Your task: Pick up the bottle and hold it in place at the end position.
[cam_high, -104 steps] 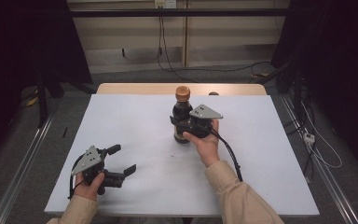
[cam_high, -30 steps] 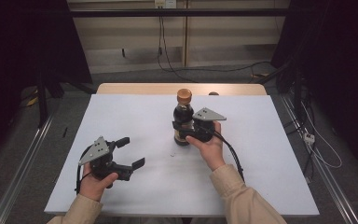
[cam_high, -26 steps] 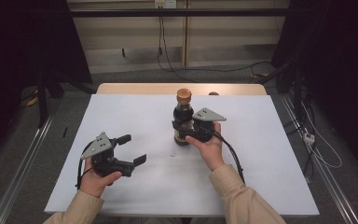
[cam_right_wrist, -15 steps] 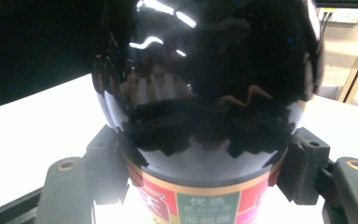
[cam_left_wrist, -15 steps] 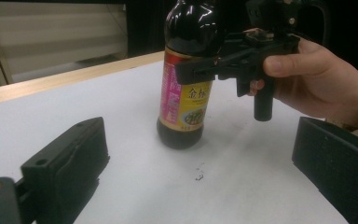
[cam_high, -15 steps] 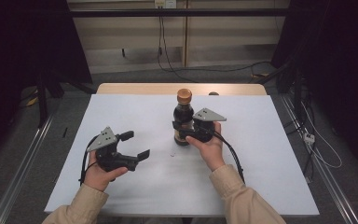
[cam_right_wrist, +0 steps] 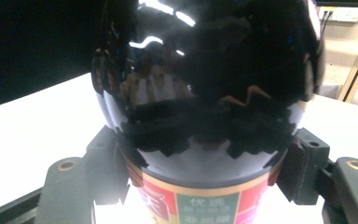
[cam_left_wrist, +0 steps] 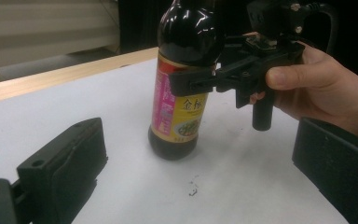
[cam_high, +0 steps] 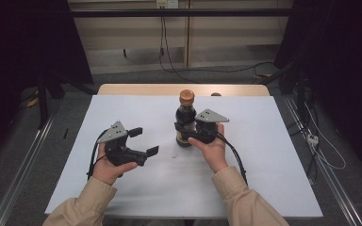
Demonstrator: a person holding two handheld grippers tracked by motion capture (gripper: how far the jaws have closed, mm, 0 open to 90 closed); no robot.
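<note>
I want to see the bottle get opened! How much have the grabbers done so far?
Done: the right gripper is clamped on the dark sauce bottle, which stands upright on the white table. In hand: the left gripper, jaws open, faces the bottle without touching it. Left: the orange cap is on, so probably everything at the cap.

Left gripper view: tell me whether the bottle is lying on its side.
No, the bottle stands upright on the white table, with the right gripper clamped on its body.
</note>
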